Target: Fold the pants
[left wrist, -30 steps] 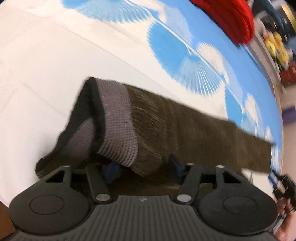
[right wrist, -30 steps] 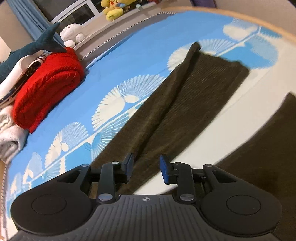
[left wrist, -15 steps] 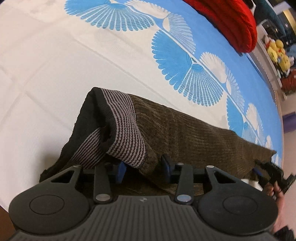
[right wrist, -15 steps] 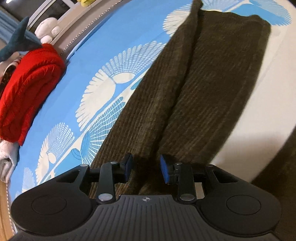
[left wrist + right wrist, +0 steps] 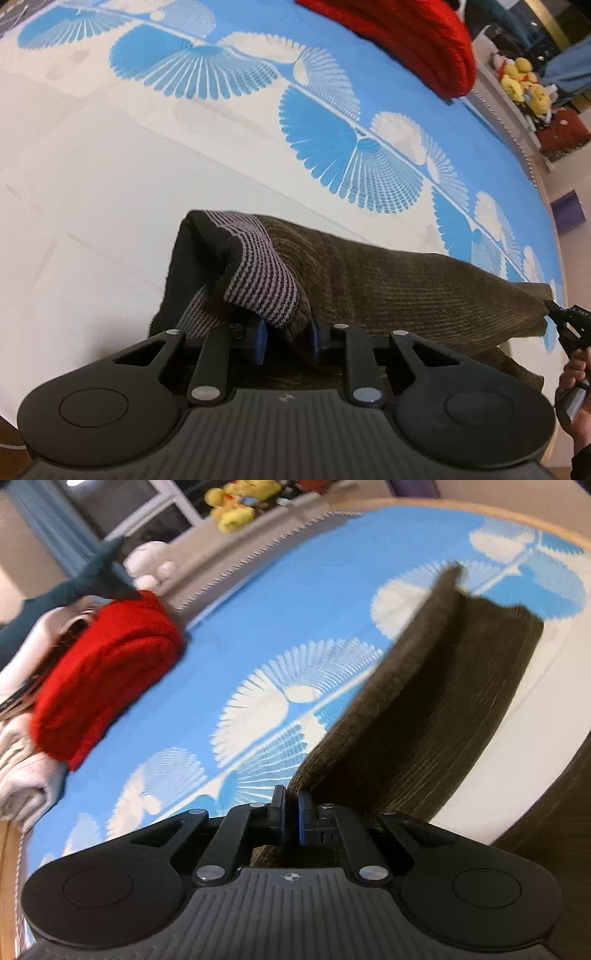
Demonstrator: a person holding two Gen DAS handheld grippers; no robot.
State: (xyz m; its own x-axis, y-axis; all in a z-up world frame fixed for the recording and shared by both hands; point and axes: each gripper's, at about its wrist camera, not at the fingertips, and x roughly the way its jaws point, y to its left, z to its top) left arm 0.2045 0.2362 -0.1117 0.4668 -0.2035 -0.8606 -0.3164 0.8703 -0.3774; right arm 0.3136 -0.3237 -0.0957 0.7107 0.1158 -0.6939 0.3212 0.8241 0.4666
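Note:
Dark brown corduroy pants (image 5: 406, 291) lie on the bed, with the striped grey waistband lining (image 5: 258, 280) turned up near my left gripper (image 5: 288, 334). Its jaws are closing, and a fold of the waistband fills the gap between the blue pads. In the right wrist view one pant leg (image 5: 443, 709) rises off the bed towards the camera. My right gripper (image 5: 291, 808) is shut on that leg's near edge. The left wrist view also shows the right gripper (image 5: 554, 310) at the leg's far end, with a hand (image 5: 576, 369) on it.
The bedsheet (image 5: 110, 184) is white nearby and blue with fan prints further off. A folded red knit (image 5: 103, 672) lies on a pile of pale clothes (image 5: 22, 768) at the far side. Plush toys (image 5: 236, 506) sit on a ledge behind the bed.
The left jaws have narrowed onto the waistband fold and lifted it a little. The right jaws have gone from apart to shut on the leg's edge, which now rises off the bed.

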